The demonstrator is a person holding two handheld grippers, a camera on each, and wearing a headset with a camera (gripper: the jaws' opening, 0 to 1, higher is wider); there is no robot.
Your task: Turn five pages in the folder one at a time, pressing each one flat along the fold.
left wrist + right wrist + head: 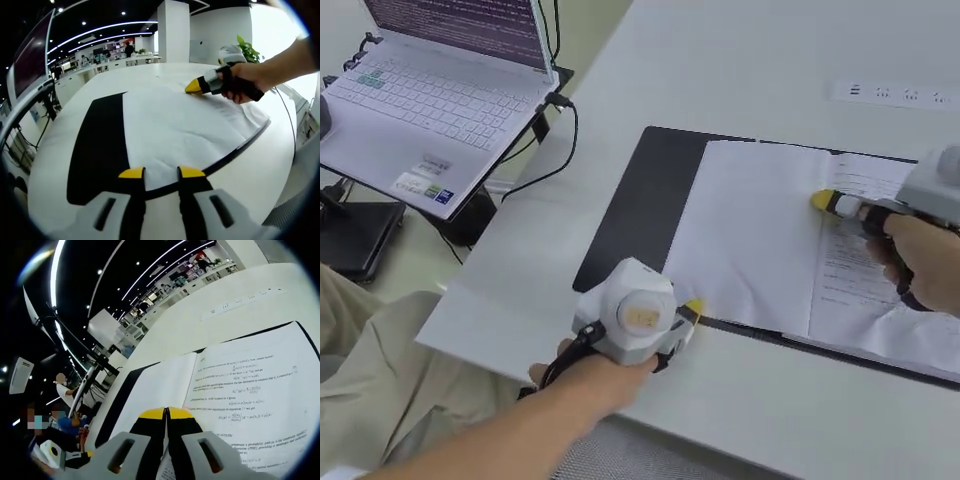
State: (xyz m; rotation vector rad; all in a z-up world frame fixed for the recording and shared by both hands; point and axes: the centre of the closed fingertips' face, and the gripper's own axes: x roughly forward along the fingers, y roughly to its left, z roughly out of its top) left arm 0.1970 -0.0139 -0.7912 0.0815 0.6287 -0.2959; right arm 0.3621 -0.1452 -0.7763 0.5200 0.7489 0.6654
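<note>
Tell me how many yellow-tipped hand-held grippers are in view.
2. The left hand-held gripper sits at the near edge of the black open folder; the right hand-held gripper rests on the white paper page near the fold.

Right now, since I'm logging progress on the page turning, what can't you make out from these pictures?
- Head view: the folder has its right side cut off by the frame edge.
- Head view: the printed page has text too small to read, partly behind the hand holding the right gripper.
- All views: any sheets under the turned page are covered by it.

Bright overhead light, fisheye-warped edges
</note>
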